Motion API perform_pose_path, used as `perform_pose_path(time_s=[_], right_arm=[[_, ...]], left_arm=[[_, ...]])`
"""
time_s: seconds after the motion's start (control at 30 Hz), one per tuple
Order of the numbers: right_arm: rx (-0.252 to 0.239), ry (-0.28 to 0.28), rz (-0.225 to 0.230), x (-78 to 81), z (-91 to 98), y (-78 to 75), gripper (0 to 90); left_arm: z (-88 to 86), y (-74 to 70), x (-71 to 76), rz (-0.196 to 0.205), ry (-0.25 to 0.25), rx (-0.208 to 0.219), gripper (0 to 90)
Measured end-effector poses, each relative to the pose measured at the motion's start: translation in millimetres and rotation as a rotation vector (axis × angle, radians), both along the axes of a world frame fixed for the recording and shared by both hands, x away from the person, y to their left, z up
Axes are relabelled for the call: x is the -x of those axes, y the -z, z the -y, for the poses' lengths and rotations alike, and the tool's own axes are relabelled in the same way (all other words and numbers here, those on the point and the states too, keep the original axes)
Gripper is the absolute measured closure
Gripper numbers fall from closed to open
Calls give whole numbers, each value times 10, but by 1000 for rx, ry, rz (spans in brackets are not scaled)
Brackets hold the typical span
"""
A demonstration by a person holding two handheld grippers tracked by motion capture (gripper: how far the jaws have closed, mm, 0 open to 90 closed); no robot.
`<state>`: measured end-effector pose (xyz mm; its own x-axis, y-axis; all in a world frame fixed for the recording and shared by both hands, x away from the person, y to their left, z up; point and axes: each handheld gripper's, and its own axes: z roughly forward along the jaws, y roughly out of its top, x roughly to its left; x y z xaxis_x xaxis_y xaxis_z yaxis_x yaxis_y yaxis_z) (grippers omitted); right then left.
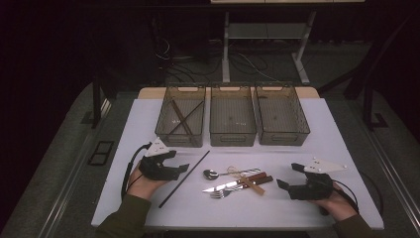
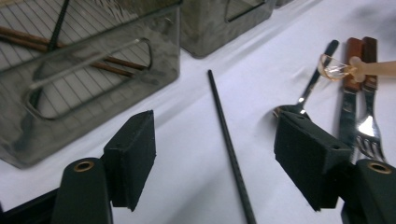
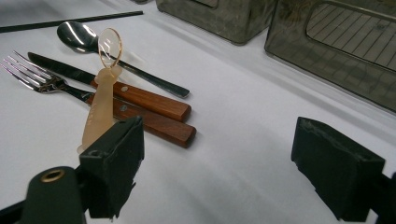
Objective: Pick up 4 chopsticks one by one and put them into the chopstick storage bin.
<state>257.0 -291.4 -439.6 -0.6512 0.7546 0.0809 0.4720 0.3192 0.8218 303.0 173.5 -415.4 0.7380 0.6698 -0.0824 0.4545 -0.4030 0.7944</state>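
Black chopstick [image 1: 184, 179] lies on the white table [image 1: 307, 148] in a dark room, untouched between the left gripper's [image 1: 179, 169] spread jaws.

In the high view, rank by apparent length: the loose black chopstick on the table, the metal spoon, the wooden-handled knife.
1. black chopstick, clearly the longest.
2. and 3. wooden-handled knife and metal spoon: they look alike in length and other cutlery overlaps them, so no ranking between them.
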Motion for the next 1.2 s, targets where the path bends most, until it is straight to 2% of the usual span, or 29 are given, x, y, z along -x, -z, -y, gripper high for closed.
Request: perform_pose_path(time_s=[0.2, 0.3, 0.43, 0.57, 0.73, 0.93, 1.2], right_arm=[[7, 1, 4, 6, -2, -6, 173], [6, 4, 6, 13, -1, -12, 172], [11, -1, 8, 9, -6, -6, 173], [15, -3, 4, 4, -8, -1, 173], [15, -2, 7, 4, -8, 1, 172], [17, -3, 9, 4, -6, 0, 173], [21, -1, 8, 4, -12, 2, 173]], left_arm=[[24, 66, 80, -25, 26, -44, 424], [43, 112, 99, -57, 43, -66, 483], [78, 150, 87, -87, 57, -102, 568], [97, 198, 58, -120, 51, -121, 642], [131, 251, 39, -155, 75, -140, 720], [149, 257, 42, -141, 70, -165, 823], [156, 249, 31, -148, 68, -174, 838]])
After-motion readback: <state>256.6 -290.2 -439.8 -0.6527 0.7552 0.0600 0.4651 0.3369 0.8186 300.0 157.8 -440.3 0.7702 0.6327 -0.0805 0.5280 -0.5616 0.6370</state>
